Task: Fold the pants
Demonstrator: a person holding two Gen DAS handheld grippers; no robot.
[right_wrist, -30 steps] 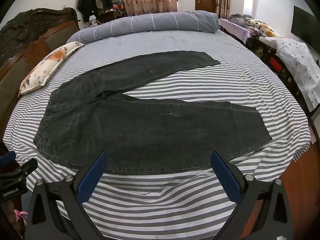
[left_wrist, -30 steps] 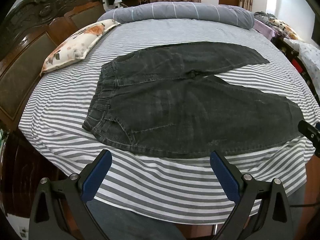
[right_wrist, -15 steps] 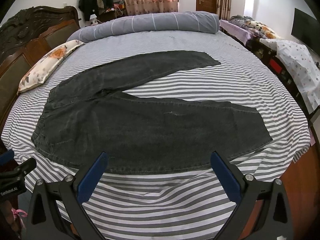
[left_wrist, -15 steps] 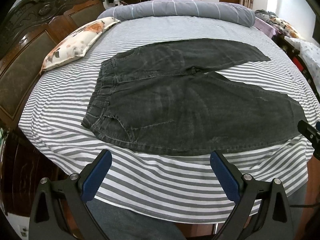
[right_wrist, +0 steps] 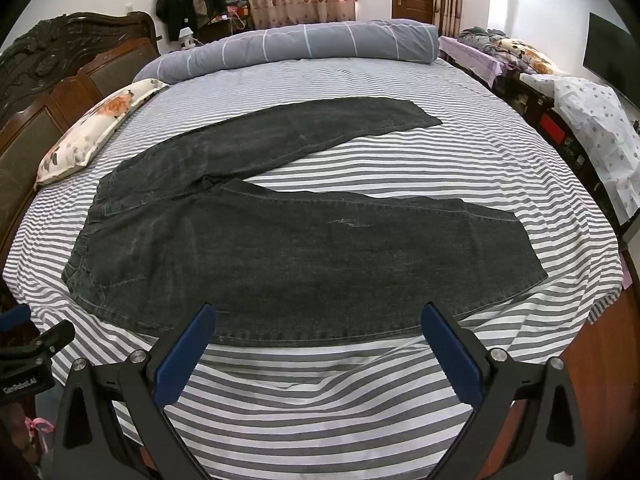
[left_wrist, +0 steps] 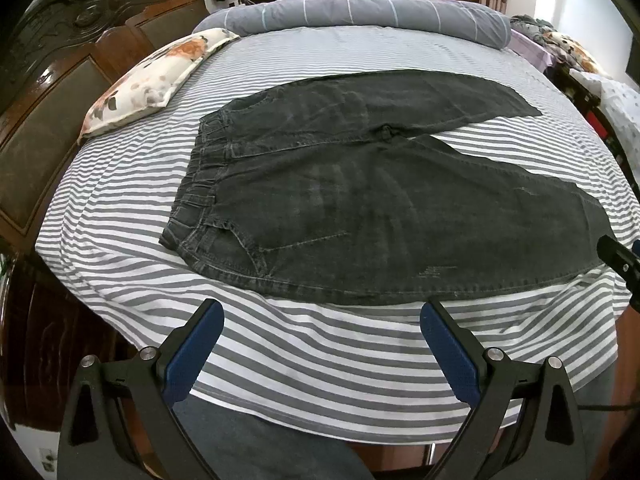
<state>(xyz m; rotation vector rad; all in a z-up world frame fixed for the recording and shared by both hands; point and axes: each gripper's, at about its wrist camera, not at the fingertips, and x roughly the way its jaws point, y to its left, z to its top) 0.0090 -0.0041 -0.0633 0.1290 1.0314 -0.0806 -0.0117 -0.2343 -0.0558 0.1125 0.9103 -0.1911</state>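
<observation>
Dark grey jeans (left_wrist: 360, 200) lie flat on the striped bed, waistband to the left, legs spread apart to the right; they also show in the right wrist view (right_wrist: 304, 248). My left gripper (left_wrist: 320, 312) is open and empty, just short of the jeans' near edge by the hip. My right gripper (right_wrist: 318, 316) is open and empty, its tips over the near leg's lower hem edge. Each gripper shows at the edge of the other's view.
The bed's grey-and-white striped sheet (left_wrist: 320, 360) ends near me. A floral pillow (left_wrist: 152, 80) and a carved wooden headboard (left_wrist: 60, 80) are on the left. A rolled grey duvet (right_wrist: 296, 48) lies at the far side. Cluttered furniture (right_wrist: 580, 112) stands on the right.
Both grippers have moved slightly forward toward the jeans; the right one's tips now overlap the near hem. The jeans have not moved.
</observation>
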